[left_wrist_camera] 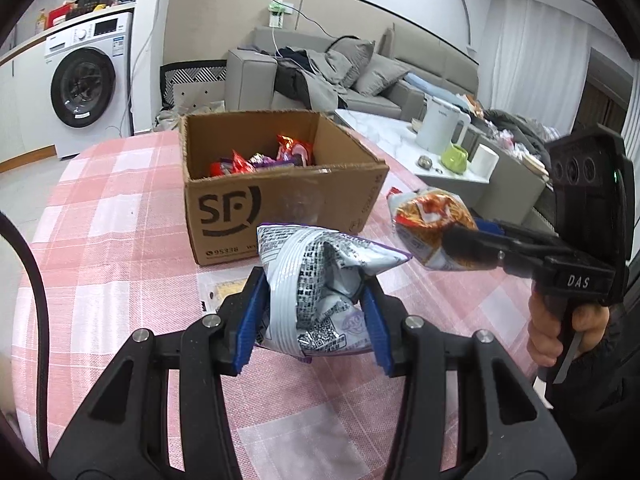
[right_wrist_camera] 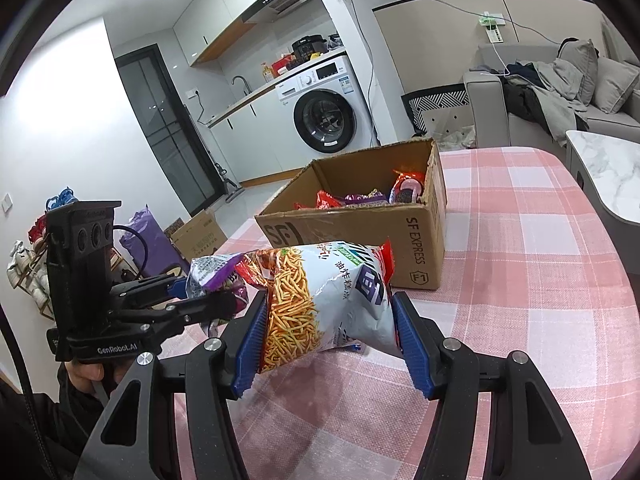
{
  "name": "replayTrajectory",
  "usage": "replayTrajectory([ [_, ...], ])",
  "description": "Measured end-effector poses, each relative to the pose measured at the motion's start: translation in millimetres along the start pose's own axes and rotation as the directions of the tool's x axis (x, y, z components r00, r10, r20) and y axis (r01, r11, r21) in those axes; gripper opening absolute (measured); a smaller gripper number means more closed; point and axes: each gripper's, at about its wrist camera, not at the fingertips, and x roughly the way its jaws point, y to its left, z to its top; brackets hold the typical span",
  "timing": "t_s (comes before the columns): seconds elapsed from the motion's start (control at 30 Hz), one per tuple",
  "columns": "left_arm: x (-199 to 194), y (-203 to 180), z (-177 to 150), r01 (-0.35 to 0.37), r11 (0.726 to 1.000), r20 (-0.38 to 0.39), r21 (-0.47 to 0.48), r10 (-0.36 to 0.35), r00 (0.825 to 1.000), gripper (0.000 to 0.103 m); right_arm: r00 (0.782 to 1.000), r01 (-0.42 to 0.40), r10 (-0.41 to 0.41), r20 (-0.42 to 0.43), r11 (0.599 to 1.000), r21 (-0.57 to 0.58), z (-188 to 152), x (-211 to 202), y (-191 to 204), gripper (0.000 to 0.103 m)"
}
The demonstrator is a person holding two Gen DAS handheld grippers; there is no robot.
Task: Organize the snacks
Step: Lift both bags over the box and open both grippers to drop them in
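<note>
Several snacks already lie in the cardboard box point(left_wrist_camera: 280, 200) on the checked surface point(left_wrist_camera: 100, 240). The left claw point(left_wrist_camera: 316, 320) clamps a silver packet point(left_wrist_camera: 320, 276), the right claw point(right_wrist_camera: 328, 332) a noodle-snack bag point(right_wrist_camera: 320, 300); both hang near the box, not yet dropped in.

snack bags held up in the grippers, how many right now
2. The silver-and-purple bag is clamped in the left gripper; the orange noodle-snack bag is clamped in the right gripper. More packets lie in the cardboard box, some possibly hidden.
</note>
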Motion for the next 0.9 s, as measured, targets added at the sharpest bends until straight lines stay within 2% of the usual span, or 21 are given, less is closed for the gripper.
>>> replayTrajectory([
  [0.5,-26,4,19,-0.039,0.999,0.089,-0.016,0.04,0.995,0.044,0.998,0.0,0.001,0.068,1.0,-0.017,12,-15,5,0.061],
  [0.9,-32,12,63,-0.089,0.996,0.139,-0.001,0.089,0.986,0.044,0.996,0.013,-0.009,0.091,0.999,-0.042,32,-11,10,0.061],
])
